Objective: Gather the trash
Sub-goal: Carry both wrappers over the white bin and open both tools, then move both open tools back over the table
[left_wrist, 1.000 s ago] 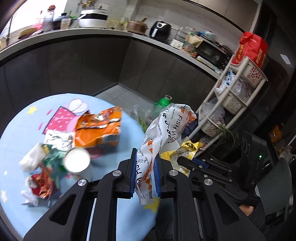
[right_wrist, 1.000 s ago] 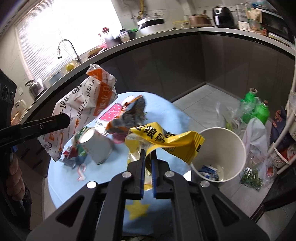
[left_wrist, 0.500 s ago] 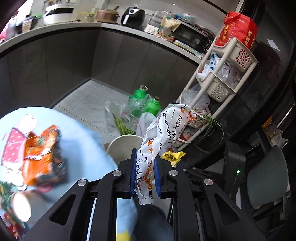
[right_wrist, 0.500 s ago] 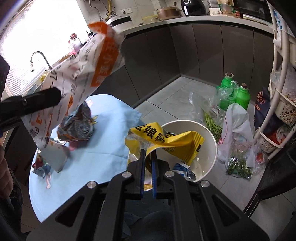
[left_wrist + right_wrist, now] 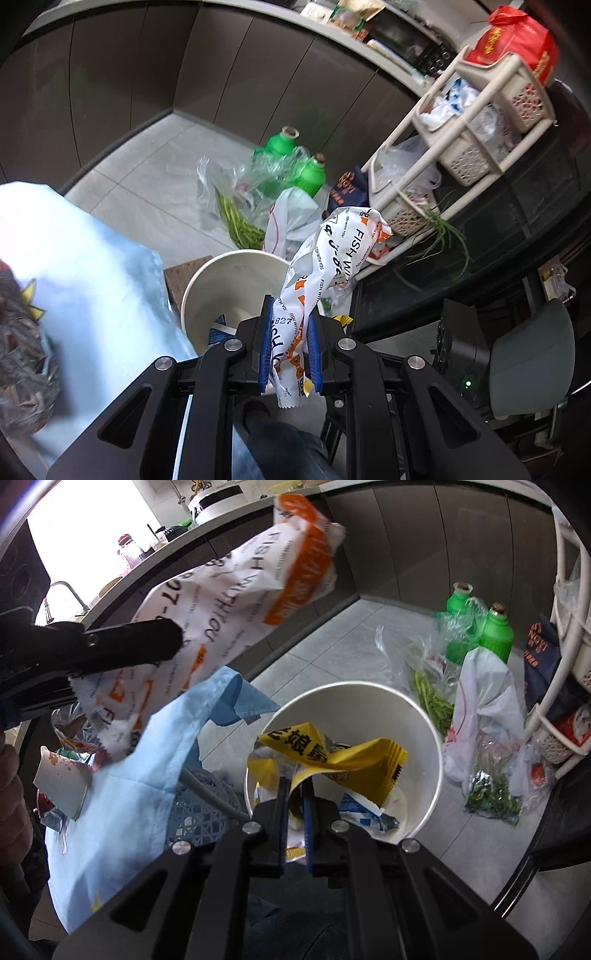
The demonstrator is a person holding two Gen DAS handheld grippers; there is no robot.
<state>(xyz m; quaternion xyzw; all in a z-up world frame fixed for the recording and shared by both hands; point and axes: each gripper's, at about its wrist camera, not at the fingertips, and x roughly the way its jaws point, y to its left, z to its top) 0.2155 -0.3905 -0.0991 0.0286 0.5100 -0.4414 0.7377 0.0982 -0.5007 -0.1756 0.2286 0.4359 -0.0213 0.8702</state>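
My left gripper [image 5: 287, 328] is shut on a white and orange snack wrapper [image 5: 334, 254], held just right of the white trash bin [image 5: 207, 288] on the floor. In the right wrist view the same wrapper [image 5: 221, 602] hangs from the left gripper [image 5: 159, 642] at upper left. My right gripper [image 5: 295, 794] is shut on a yellow wrapper [image 5: 332, 753], held right over the open bin [image 5: 424, 720], which has wrappers inside. A paper cup [image 5: 62, 779] and more wrappers lie on the blue-clothed table [image 5: 140, 794].
Green bottles [image 5: 480, 631], plastic bags and greens [image 5: 491, 794] lie on the floor beyond the bin. A white basket rack [image 5: 461, 122] stands at right, dark cabinets behind. A crumpled wrapper [image 5: 22, 350] lies on the tablecloth [image 5: 92, 280]. A grey chair [image 5: 532, 354] is at lower right.
Both grippers have swung right from the table toward the bin with their wrappers. The yellow wrapper is now lower, right over the bin's mouth. Both grips are unchanged.
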